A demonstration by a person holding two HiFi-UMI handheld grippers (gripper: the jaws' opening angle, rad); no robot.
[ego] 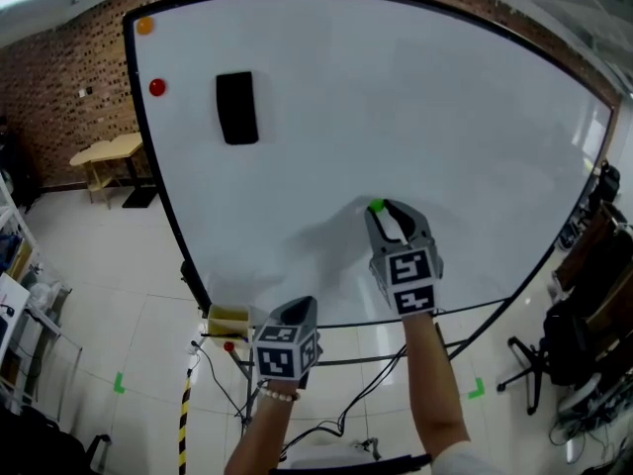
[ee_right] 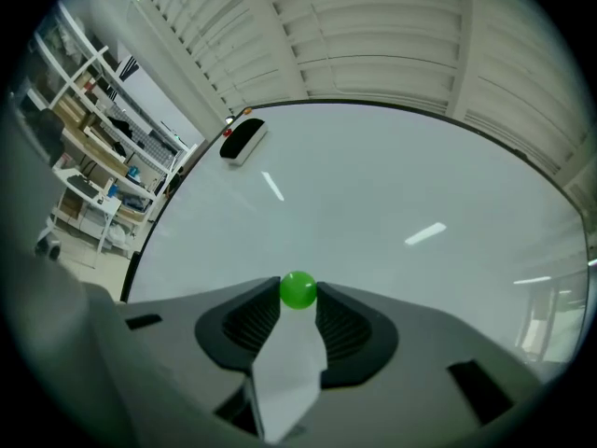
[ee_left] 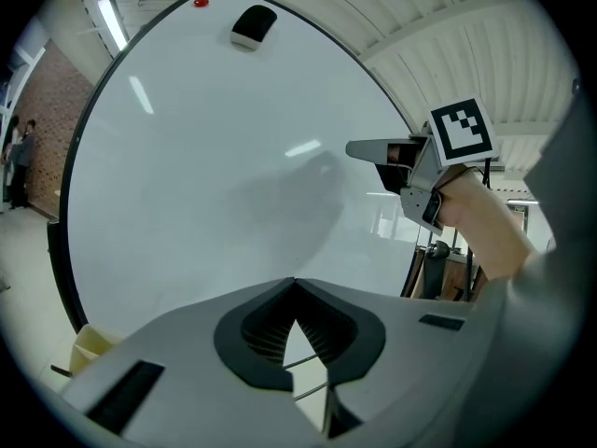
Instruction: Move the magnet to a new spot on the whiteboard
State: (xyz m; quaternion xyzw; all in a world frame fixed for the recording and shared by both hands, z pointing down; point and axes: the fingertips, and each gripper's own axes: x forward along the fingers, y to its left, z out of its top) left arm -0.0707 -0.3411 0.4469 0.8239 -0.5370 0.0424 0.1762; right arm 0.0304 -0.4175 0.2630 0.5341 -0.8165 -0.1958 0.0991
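**Ana:** Grey left gripper is closest, down low. Is it holding anything?

**Ben:** No. Its jaws are pressed together with nothing in them. It hangs near the bottom edge of the whiteboard.

**Ana:** And the right gripper?

**Ben:** It is higher up. Its jaw tips squeeze the green magnet, one on each side. The magnet is low on the board, near the middle. I think it touches the board.

**Ana:** What could go wrong?

**Ben:** The magnet is small and round, and only the tips hold it. If the squeeze is weak or the pull is crooked, it could pop out and fall. Moved too close to the board, it could snap back on in the wrong spot.

**Ana:** Is anything in the way further off?

**Ben:** No. The eraser, red magnet and orange magnet are far up, top left.
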